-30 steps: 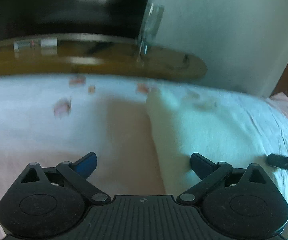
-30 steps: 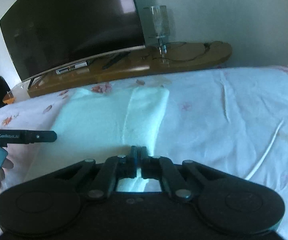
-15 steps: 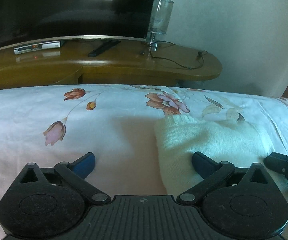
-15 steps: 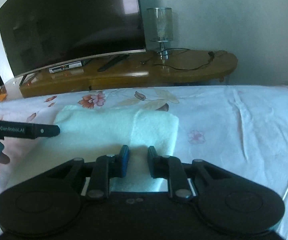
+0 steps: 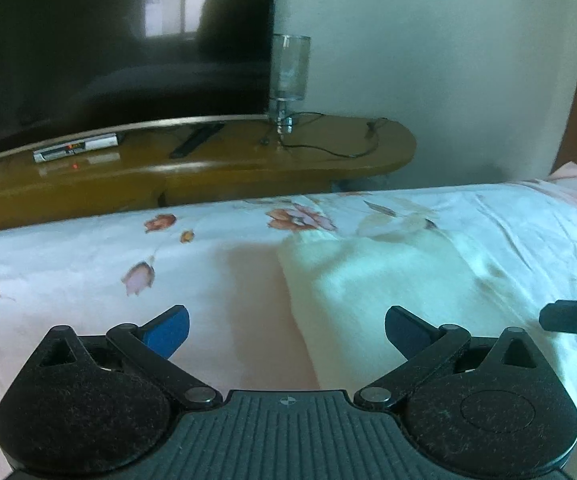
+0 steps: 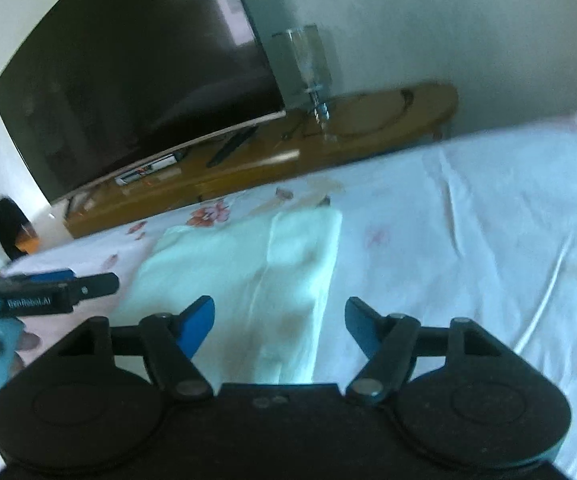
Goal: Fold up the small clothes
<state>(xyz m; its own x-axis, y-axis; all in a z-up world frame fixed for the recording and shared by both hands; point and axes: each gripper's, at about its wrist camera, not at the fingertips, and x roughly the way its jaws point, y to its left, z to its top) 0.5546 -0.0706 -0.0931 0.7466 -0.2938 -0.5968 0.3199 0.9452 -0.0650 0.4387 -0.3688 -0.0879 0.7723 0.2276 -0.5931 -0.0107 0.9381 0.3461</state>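
Note:
A pale cream garment (image 5: 372, 284) lies folded flat on the flowered bed sheet (image 5: 68, 264). In the right wrist view the garment (image 6: 240, 272) shows a lengthwise fold edge down its middle. My left gripper (image 5: 286, 326) is open and empty, above the garment's left edge. My right gripper (image 6: 279, 318) is open and empty, above the garment's near right part. The left gripper shows at the left of the right wrist view (image 6: 48, 292). A tip of the right gripper shows at the right edge of the left wrist view (image 5: 572, 318).
Beyond the bed stands a wooden TV bench (image 5: 208, 168) with a large dark TV (image 6: 128, 72), a set-top box (image 5: 74, 148), a remote (image 5: 196, 140), a glass lamp (image 5: 288, 76) and cables. A white wall (image 5: 428, 60) is behind. The sheet (image 6: 488, 232) stretches to the right.
My right gripper was shut on the garment's near edge; it has opened and let go, and its view has tilted. My left gripper stayed open and lifted slightly.

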